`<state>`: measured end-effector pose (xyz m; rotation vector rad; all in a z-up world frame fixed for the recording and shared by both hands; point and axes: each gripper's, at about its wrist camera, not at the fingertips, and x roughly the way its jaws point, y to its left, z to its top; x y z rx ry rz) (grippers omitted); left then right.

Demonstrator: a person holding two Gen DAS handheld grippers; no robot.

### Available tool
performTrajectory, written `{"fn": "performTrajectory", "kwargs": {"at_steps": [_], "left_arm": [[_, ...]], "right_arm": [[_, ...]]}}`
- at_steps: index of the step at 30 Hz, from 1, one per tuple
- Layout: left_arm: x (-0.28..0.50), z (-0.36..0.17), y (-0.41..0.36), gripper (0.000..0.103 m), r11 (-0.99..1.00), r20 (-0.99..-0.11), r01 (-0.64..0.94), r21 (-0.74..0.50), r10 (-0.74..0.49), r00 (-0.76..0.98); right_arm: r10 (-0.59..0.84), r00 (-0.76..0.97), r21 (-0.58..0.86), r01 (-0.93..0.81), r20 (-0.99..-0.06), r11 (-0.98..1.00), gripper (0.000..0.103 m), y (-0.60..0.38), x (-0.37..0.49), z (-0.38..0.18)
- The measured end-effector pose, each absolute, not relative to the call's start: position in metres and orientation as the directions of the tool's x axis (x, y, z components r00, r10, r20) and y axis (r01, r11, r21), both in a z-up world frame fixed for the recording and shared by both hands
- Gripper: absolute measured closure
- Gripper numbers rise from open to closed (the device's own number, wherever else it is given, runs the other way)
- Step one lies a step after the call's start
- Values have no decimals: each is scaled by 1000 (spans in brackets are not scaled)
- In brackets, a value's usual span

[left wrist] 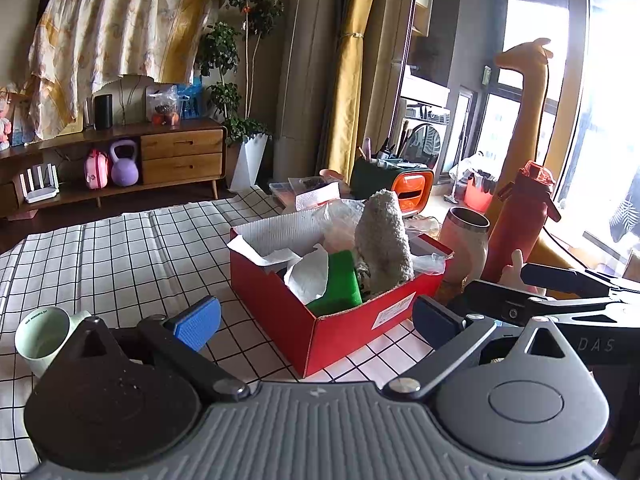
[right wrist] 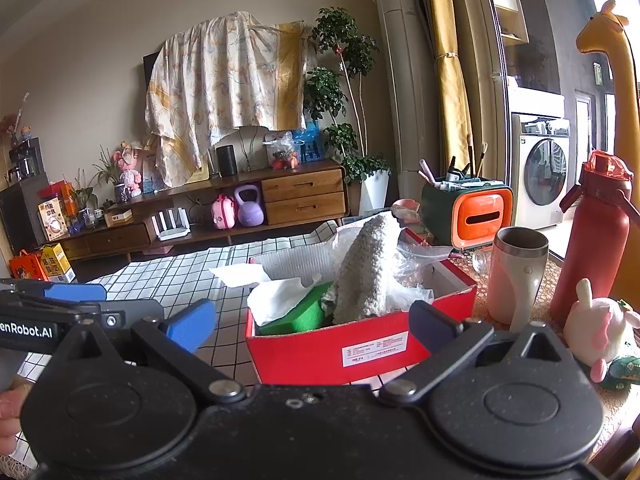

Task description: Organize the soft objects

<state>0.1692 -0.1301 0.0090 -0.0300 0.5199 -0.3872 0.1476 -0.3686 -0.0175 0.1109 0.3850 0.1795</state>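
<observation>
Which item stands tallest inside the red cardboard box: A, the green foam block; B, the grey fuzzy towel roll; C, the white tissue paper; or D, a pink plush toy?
B: the grey fuzzy towel roll rises well above the red cardboard box rim.

- A cardboard box (left wrist: 320,332) sits on the table (left wrist: 120,248) ahead of me.
- In it, a rolled towel (left wrist: 382,240) stands upright, with a sponge (left wrist: 340,284) just left of it and tissue paper (left wrist: 308,276) beside that.
- Right of the box stand a tumbler (right wrist: 516,276) and a water bottle (right wrist: 592,240), with a plush toy (right wrist: 604,332) in front of the bottle.
- A mug (left wrist: 44,336) stands well apart to the left.
</observation>
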Motion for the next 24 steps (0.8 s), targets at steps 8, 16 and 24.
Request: {"fn": "performTrajectory", "kwargs": {"at_steps": [8,16,24], "left_arm": [[166,8,-130,0,930,-473,348,-119,-361,804],[167,9,-132,0,931,-467,345,-115,-357,809],[163,10,-132,0,937,-452,335,-95,-341,824]], "right_arm": [[191,911,136,-150,-366,979,0,-368,147,-22],[191,911,136,-150,-366,979,0,-368,147,-21],[188,908,131,-149,-374,980,0,-365,147,-24]]}}
